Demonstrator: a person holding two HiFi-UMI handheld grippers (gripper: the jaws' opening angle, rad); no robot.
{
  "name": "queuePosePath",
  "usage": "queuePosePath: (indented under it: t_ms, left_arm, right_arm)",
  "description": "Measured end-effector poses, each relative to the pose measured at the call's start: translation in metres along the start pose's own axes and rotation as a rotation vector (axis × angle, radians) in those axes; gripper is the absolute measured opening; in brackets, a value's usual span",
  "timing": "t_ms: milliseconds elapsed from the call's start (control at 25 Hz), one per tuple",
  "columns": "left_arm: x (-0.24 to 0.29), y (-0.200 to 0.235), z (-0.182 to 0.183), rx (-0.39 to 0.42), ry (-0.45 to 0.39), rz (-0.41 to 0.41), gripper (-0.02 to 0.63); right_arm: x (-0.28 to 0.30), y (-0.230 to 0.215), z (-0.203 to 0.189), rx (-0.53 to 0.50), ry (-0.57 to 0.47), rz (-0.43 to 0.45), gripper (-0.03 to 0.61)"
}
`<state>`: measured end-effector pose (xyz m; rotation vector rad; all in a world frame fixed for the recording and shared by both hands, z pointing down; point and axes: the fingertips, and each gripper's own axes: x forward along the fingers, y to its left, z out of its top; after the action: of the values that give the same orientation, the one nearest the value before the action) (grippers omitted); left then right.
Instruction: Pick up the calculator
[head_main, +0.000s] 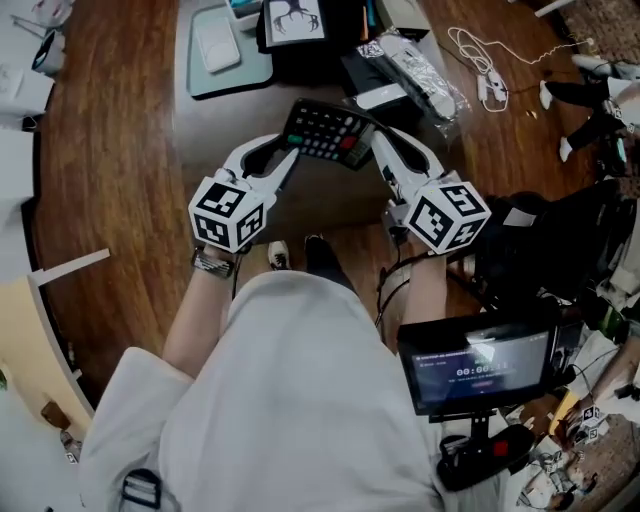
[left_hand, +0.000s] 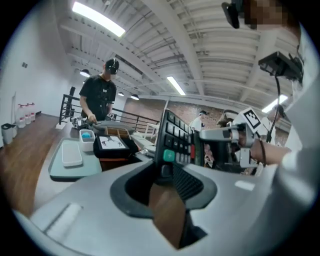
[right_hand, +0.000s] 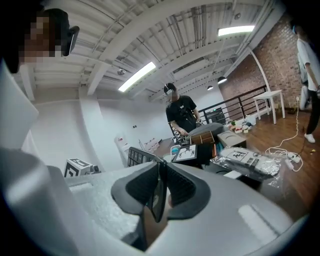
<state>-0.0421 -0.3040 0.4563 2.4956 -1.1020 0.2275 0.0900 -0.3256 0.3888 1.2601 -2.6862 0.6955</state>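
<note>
A black calculator (head_main: 328, 133) with grey keys, a green key and a red key hangs above the wooden table (head_main: 110, 150), held between both grippers. My left gripper (head_main: 291, 160) is shut on its left end and my right gripper (head_main: 377, 148) on its right end. In the left gripper view the calculator (left_hand: 176, 137) stands on edge, keys facing the camera, its near end pinched in my left gripper (left_hand: 167, 170). The right gripper view shows the calculator (right_hand: 136, 156) nearly edge-on, a thin dark slab clamped by my right gripper (right_hand: 159, 187).
Beyond the calculator lie a teal tray (head_main: 200, 75) with a white slab, a black box with a picture (head_main: 295, 22), a foil-wrapped packet (head_main: 420, 72) and a white cable (head_main: 480, 60). A small screen (head_main: 480, 365) hangs at my front. A person (left_hand: 100, 95) stands across the table.
</note>
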Motion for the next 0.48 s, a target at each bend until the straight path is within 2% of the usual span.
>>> queuePosePath:
  t_ms: [240,480]
  left_arm:
    - [-0.025,-0.016,0.023,0.067,-0.038,-0.043,0.129]
    - [-0.055,-0.027,0.046,0.134,-0.098,-0.078,0.129]
  right_arm:
    - [-0.029,0.037,0.02,-0.087,-0.09,-0.056,0.054]
    - [-0.05,0.075,0.038,-0.144,-0.159,-0.063,0.054]
